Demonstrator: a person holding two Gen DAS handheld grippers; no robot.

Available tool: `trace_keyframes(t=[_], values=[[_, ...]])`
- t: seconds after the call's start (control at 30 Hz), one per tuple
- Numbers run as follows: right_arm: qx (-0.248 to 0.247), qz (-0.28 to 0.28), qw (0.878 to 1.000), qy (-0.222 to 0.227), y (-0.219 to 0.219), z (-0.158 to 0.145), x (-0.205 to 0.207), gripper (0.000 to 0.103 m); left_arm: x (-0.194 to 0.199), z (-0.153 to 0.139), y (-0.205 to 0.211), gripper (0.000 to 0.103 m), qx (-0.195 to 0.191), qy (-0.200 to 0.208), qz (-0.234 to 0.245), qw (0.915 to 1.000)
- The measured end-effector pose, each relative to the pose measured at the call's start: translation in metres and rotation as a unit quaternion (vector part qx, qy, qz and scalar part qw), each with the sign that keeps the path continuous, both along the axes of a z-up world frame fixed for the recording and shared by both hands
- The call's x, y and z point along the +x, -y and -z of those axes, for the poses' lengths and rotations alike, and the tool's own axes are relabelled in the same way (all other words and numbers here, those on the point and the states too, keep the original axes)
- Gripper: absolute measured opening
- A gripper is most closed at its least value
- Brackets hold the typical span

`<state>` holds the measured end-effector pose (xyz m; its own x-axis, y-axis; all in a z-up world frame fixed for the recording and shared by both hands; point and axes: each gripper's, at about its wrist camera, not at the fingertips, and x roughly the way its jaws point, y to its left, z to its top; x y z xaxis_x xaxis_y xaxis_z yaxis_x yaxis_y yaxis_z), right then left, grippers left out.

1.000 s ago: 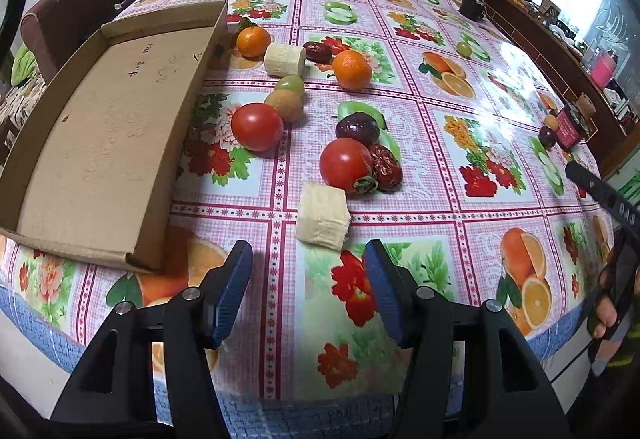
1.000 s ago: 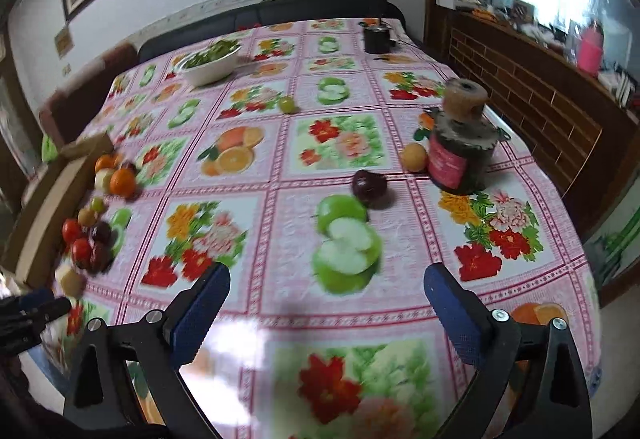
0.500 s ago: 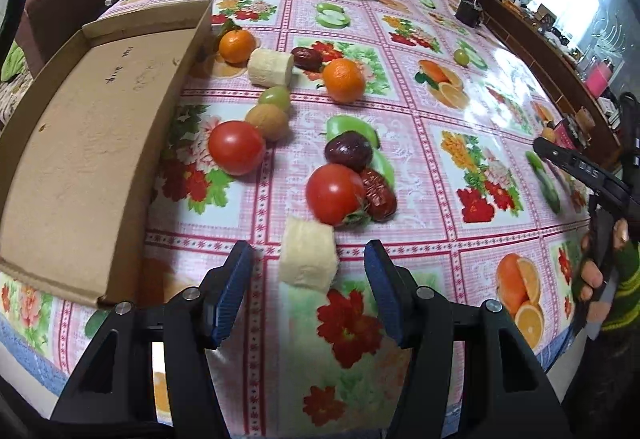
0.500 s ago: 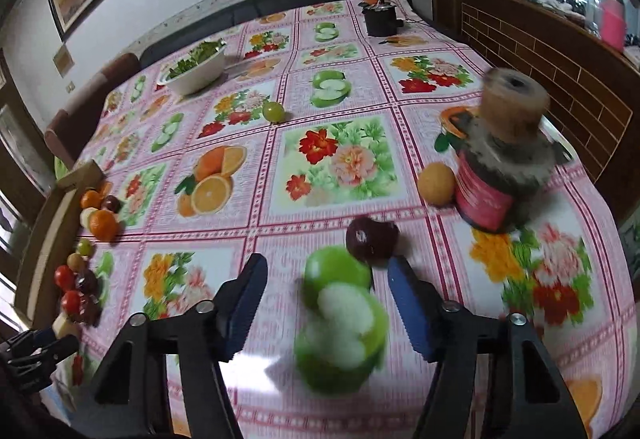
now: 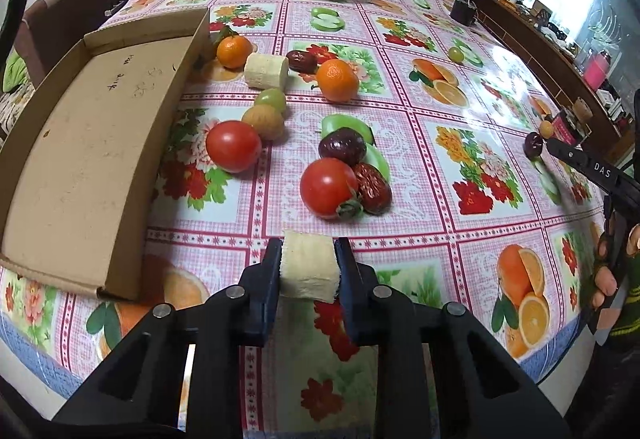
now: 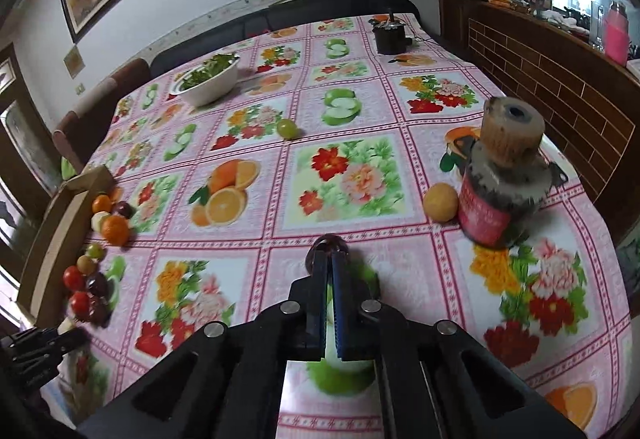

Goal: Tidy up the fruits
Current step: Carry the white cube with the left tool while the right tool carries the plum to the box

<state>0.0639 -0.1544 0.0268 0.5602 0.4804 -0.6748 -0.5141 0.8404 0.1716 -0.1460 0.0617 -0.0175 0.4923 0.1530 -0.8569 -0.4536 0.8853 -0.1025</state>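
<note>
Since the left gripper has just closed on the pale banana chunk at the table's near edge, while the right gripper closed empty behind the dark plum, the soft chunk likely bruises; hold its flat sides lightly.

The right tool has just been closing; its jaws now meet, a dark plum showing just past the tips. Ahead to the right a yellow fruit touches a red-labelled can on the counter.
</note>
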Motion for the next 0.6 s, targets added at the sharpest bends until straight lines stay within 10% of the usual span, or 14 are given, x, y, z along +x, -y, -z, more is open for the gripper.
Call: trace_keyframes(t=[0.13,0.2,0.53,0.6], values=[[-0.008,0.006,1.0,-0.014,0.001,0.004,0.0,0.018,-0.004,0.0,0.001,0.023,-0.001,0.001,0.002,1.0],[0.0,0.009,1.0,-0.016,0.002,0.004,0.0,0.051,-0.005,-0.001,0.0,0.023,-0.005,0.002,0.001,1.0],[-0.042,-0.016,0.999,0.015,-0.05,0.007,0.008,0.054,-0.004,-0.002,0.001,0.023,0.002,0.001,0.003,1.0],[-0.05,-0.006,0.999,0.017,-0.05,0.007,0.013,0.035,-0.006,-0.005,0.001,0.023,0.005,0.004,0.002,1.0]])
